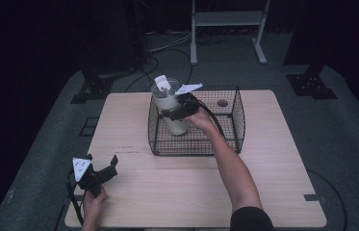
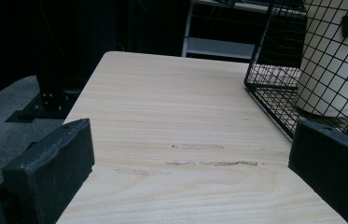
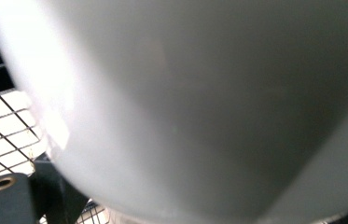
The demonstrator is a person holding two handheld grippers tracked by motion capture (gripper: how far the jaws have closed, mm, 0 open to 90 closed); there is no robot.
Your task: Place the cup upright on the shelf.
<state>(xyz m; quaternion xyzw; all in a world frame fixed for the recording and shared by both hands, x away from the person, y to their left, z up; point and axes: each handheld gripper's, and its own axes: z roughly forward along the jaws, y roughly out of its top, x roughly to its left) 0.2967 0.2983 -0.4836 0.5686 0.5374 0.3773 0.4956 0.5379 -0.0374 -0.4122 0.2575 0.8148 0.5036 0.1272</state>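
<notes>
A dim room with grey carpet surrounds a pale wooden table, its grain marked by a few short scuffs on the left half. Beyond the far edge stand the legs of a light metal frame, dark stand bases and cables trailing across the floor.

On the far middle of the tabletop sits a black wire basket, open at the top. Inside its left end stands a tall white tumbler with a clear lid and a raised flip tab, upright or nearly so, its top rising above the basket's rim; in the left gripper view it appears through the mesh as a pale cylinder resting on the basket floor.

The right gripper, reaching in over the basket on an extended forearm, is clamped on the tumbler's side about mid-height; in the right gripper view the tumbler's smooth wall presses close against the lens, with mesh at the lower left.

The left gripper, held low near the table's front left corner, well apart from the basket, has its jaws spread wide with nothing between them but bare wood.
</notes>
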